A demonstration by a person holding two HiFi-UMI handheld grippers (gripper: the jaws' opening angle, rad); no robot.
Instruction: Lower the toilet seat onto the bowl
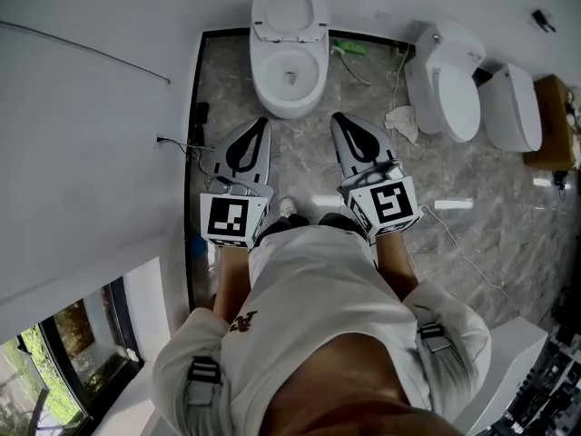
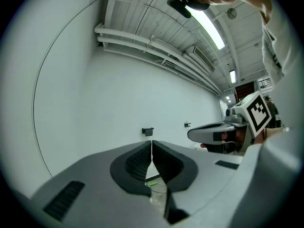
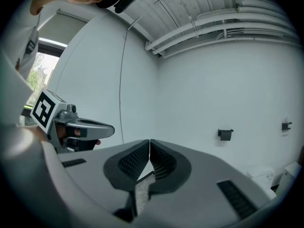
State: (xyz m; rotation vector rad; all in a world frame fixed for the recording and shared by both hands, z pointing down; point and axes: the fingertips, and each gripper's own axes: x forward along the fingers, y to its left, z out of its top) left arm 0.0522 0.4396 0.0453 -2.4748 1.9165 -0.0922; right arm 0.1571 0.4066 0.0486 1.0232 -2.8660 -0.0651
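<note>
Left gripper [image 1: 261, 123] and right gripper [image 1: 337, 118], both pressed together and empty, hang short of the raised toilet seat [image 1: 289, 9]; reaching its rim looks next.

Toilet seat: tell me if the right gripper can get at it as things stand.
Probably yes: the right gripper, jaws shut, hangs short of the bowl, and nothing stands between it and the raised toilet seat. It would have to move closer.
</note>
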